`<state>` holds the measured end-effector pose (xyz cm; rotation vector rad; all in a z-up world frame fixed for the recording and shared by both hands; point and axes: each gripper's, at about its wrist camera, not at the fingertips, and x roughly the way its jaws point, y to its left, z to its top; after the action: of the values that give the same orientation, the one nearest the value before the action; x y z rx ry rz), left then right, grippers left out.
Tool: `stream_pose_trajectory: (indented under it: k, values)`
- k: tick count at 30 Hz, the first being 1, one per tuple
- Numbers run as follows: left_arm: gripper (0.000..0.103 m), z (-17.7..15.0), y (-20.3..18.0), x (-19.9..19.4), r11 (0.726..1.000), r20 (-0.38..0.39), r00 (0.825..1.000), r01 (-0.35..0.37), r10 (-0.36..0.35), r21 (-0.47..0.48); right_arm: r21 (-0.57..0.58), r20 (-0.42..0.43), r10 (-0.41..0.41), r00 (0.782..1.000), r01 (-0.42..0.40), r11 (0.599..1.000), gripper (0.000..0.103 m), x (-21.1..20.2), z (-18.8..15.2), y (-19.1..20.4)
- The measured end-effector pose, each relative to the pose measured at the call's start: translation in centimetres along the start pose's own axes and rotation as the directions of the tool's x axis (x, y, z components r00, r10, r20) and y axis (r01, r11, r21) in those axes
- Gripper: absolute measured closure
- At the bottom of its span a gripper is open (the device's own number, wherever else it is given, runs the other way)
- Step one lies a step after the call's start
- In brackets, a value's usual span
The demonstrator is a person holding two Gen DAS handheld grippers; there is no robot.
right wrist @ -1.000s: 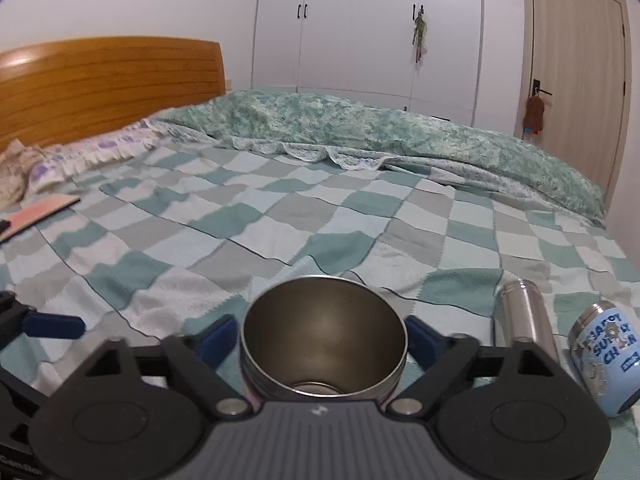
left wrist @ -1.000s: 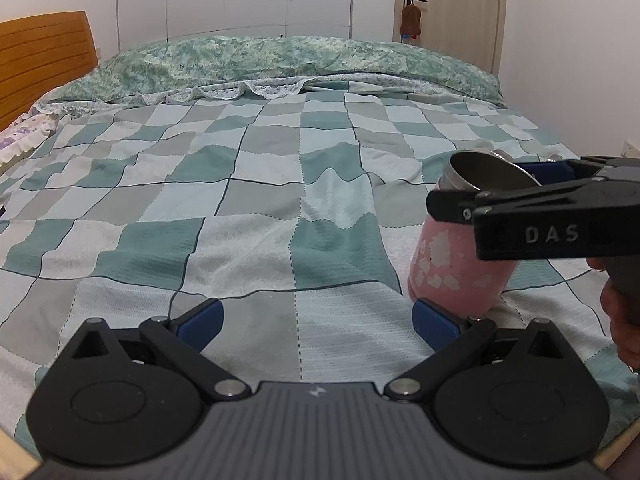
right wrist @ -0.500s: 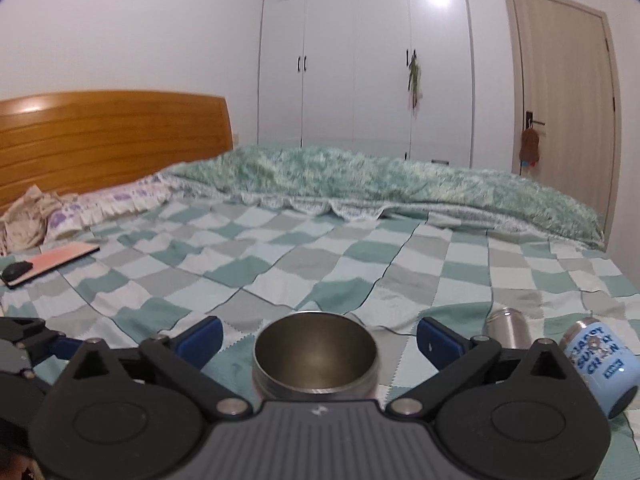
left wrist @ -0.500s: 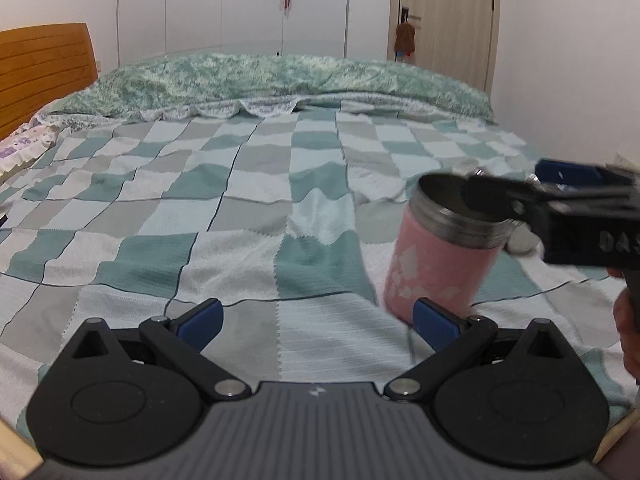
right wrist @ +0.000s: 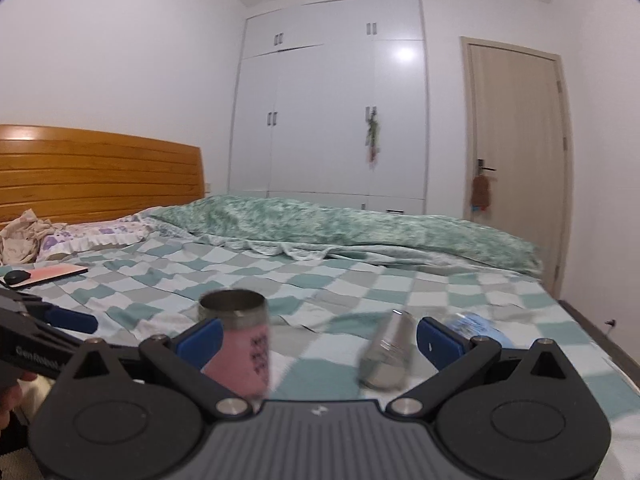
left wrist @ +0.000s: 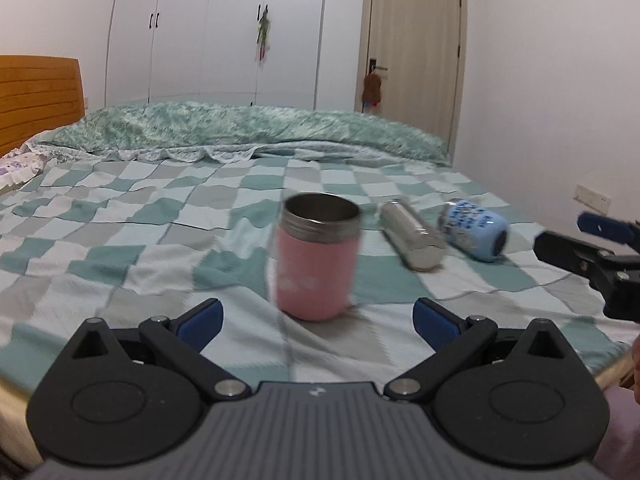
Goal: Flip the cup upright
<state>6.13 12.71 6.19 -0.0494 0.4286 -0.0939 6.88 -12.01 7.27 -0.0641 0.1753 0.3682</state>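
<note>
Three cups sit on the checked bedspread [left wrist: 120, 240] — the pink cup [left wrist: 316, 256] upright, mouth up, near the front edge, while the steel cup [left wrist: 412, 236] and blue cup [left wrist: 476, 232] lie on their sides to its right. Both the left gripper [left wrist: 316, 320] and right gripper [right wrist: 320, 340] are spread wide, holding nothing. Judging by this, the pink one is done — next calls for closing on a lying cup's side and tipping it up.

Pink cup [left wrist: 316, 268] looks matte-coated with a bare brushed steel rim and inside. Silver flask [left wrist: 412, 242] is shiny metal, blue cup [left wrist: 476, 234] glossy. Quilt [left wrist: 120, 240] is soft woven cloth, headboard [right wrist: 96, 178] varnished wood, wardrobe [right wrist: 332, 100] glossy white.
</note>
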Motion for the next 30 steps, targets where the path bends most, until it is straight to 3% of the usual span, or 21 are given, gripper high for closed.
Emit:
stream_pose_trajectory:
  k: [8,17,25,30]
  values:
    - [0.000,-4.4,-6.0,-3.3,0.999,0.117,0.992,-0.042,0.038,0.033,-0.019,0.009,-0.101,0.995,0.101,0.995,0.000,-7.6,-5.3,-4.3]
    - [0.000,-7.8,-8.0,-3.8,0.996,0.195,0.977,-0.082,0.085,-0.021,-0.079,0.059,-0.195,0.979,0.199,0.977,0.000,-11.1,-10.5,-5.8]
    - [0.000,-9.3,-8.0,-3.9,0.993,0.235,0.965,-0.101,0.112,-0.058,-0.030,0.090,-0.210,0.974,0.213,0.976,0.000,-11.7,-10.8,-7.0]
    - [0.000,-9.5,-8.9,-4.4,0.994,0.263,0.959,-0.106,0.108,-0.023,0.003,0.103,-0.208,0.973,0.209,0.978,0.000,-12.6,-11.0,-7.5]
